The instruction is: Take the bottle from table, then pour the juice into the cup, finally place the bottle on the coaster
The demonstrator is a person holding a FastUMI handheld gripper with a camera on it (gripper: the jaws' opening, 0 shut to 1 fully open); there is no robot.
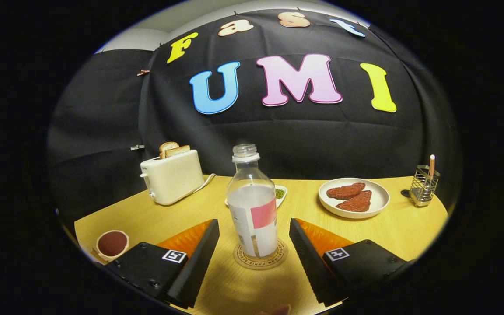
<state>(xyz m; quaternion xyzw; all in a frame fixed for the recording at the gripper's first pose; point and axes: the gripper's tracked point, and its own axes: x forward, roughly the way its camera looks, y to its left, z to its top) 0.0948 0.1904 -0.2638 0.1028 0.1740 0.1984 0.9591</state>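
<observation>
Counting the things that are sitting on the bench (155, 218)

One bottle (252, 205) is standing on one round coaster (260, 261), and one cup (112, 243) is sitting off to the side. One toaster (173, 176) is holding two slices of toast (173, 150). One plate (379, 197) is carrying two reddish patties (351, 197). One small dish (281, 195) is peeking out behind the bottle. One wire holder (424, 184) is keeping one pen (432, 164). One gripper (254, 253) is showing two fingers (199, 258), with its jaws standing wide apart, one on each side of the bottle and not touching it.
</observation>
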